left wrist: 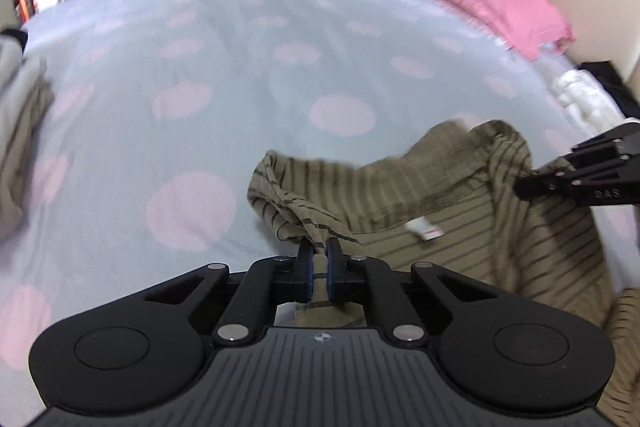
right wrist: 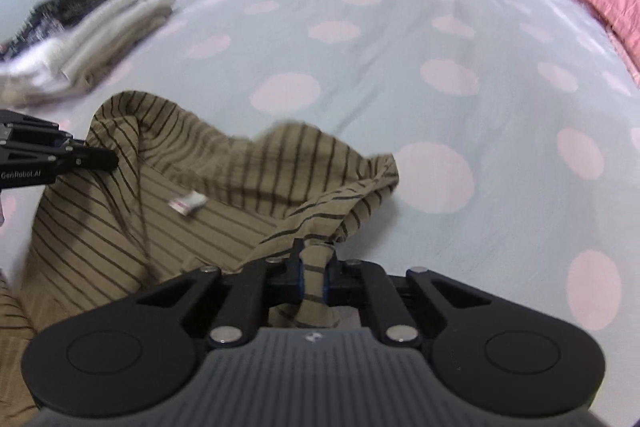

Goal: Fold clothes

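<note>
Right tool [right wrist: 314, 273] clamped on bunched edge of tan dark-striped knit garment [right wrist: 160, 227], spread on grey pink-dotted bedsheet [right wrist: 400, 47]; left tool [right wrist: 114, 159] seen at garment's far corner.

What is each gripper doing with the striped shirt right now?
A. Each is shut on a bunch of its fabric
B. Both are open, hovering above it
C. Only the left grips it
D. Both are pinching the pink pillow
A: the left gripper and the right gripper each have striped shirt fabric pinched between closed pads.

You had soft, even daylight; fisheye bending curved the bed [left wrist: 240, 27] edges, and motion blur smeared the far corners.
</note>
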`<state>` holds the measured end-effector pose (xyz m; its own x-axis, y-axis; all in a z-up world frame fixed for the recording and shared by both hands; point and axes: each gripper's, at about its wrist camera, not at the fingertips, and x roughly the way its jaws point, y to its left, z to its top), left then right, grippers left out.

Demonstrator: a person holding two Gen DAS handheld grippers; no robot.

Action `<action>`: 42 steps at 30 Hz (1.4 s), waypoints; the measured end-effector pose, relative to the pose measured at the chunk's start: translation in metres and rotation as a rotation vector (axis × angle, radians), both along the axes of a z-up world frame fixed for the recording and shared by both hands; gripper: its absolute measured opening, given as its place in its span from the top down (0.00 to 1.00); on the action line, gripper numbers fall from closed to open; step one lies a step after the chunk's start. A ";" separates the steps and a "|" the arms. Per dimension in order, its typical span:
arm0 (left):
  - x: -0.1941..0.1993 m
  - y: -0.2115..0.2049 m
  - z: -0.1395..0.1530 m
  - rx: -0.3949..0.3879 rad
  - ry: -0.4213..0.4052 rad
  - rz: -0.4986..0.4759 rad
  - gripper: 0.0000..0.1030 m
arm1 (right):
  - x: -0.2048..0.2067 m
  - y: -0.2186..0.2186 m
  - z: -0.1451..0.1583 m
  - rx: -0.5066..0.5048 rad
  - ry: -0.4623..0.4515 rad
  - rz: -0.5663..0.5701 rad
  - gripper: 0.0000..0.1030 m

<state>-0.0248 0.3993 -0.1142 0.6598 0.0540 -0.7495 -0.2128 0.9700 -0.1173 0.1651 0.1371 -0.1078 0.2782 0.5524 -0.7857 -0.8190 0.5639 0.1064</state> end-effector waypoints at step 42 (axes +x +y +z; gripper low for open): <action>-0.196 -0.144 0.023 0.127 0.148 -0.219 0.51 | -0.209 -0.149 0.028 -0.080 -0.124 0.325 0.60</action>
